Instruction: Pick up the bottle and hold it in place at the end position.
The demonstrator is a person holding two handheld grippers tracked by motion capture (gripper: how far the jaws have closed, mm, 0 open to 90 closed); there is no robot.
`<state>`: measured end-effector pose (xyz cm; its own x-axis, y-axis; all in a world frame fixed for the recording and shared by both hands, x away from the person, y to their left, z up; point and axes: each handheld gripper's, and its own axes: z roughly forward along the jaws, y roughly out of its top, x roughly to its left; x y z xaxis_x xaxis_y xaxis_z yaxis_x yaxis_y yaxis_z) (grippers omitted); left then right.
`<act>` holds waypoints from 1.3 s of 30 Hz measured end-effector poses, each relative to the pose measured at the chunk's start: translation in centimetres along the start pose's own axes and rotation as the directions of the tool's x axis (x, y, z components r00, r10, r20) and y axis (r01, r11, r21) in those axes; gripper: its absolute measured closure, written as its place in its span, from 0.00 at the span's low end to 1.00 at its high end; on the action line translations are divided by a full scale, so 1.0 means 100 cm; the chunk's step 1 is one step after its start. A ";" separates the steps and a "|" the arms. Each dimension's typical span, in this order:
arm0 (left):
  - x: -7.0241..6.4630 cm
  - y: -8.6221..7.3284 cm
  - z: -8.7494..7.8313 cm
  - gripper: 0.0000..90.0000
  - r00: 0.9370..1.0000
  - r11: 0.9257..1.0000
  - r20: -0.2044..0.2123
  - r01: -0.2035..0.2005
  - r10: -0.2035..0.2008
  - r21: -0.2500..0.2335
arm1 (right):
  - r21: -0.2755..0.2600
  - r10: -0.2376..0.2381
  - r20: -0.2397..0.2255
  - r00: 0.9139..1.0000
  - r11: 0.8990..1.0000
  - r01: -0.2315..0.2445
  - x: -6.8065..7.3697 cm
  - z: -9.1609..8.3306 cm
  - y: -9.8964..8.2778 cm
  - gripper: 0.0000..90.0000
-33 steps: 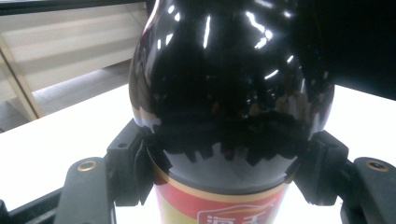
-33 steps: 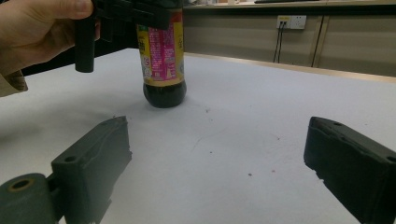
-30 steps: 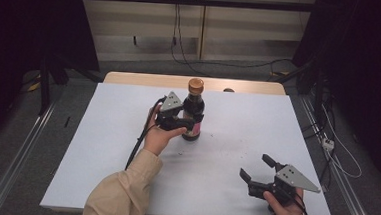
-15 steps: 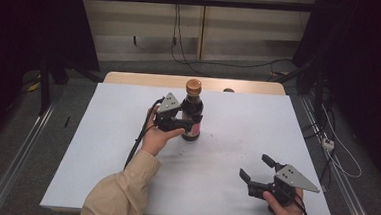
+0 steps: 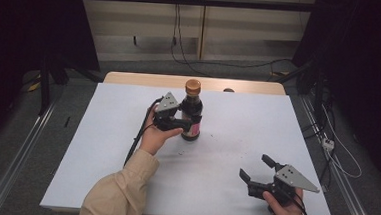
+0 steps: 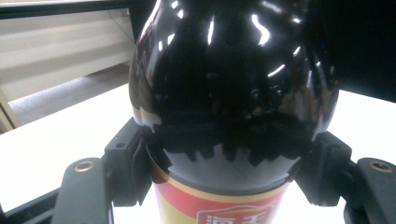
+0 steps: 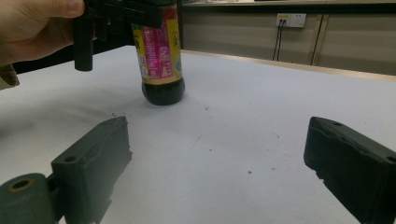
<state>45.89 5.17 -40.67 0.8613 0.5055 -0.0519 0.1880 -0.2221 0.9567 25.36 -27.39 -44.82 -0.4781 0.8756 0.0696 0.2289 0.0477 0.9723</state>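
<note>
A dark sauce bottle [image 5: 192, 107] with an orange-brown cap and a red and yellow label stands upright on the white table [image 5: 237, 125], a little back from the middle. My left gripper [image 5: 189, 122] is shut on its body, above the label. In the left gripper view the glossy bottle [image 6: 233, 84] sits between both jaws, the pads [image 6: 133, 163] pressed to its sides. My right gripper [image 5: 256, 166] rests open near the front right edge, with nothing in it. In its own view the open right gripper [image 7: 219, 158] faces the bottle [image 7: 159, 51], well short of it.
The left gripper's black cable [image 5: 136, 137] trails toward the front edge. A small dark object [image 5: 228, 90] lies at the table's wooden back edge. Dark specks [image 5: 216, 139] dot the surface. Cables cross the floor behind and to the right.
The left gripper and the bottle have shifted very slightly to the left. The right gripper has not moved.
</note>
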 end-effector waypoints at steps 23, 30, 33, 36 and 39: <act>-0.003 -0.003 -0.001 0.33 1.000 1.000 -0.010 -0.011 0.011 -0.017 | 0.008 -0.008 -0.002 1.000 1.000 0.008 0.001 0.000 0.000 0.07; -0.002 0.000 -0.001 0.33 1.000 1.000 -0.004 -0.015 0.015 0.005 | 0.020 -0.012 -0.002 1.000 1.000 0.012 0.001 0.003 0.001 0.07; -0.003 0.002 -0.001 0.33 1.000 1.000 -0.007 -0.013 0.013 0.025 | 0.025 -0.018 0.004 1.000 1.000 0.017 0.001 0.005 0.004 0.07; -0.002 0.002 0.000 0.33 1.000 1.000 0.004 -0.015 0.015 0.022 | 0.015 -0.013 0.004 1.000 1.000 0.013 -0.001 0.011 0.013 0.07; -0.002 0.001 -0.001 0.33 1.000 1.000 -0.002 -0.015 0.015 0.019 | 0.030 -0.023 -0.011 1.000 0.999 0.023 -0.001 0.018 0.024 0.05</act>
<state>45.72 5.10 -40.50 0.8632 0.5035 -0.0371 0.1839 -0.2451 0.9519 27.49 -26.43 -42.89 -0.4927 0.8687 0.0499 0.2429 0.0823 0.9666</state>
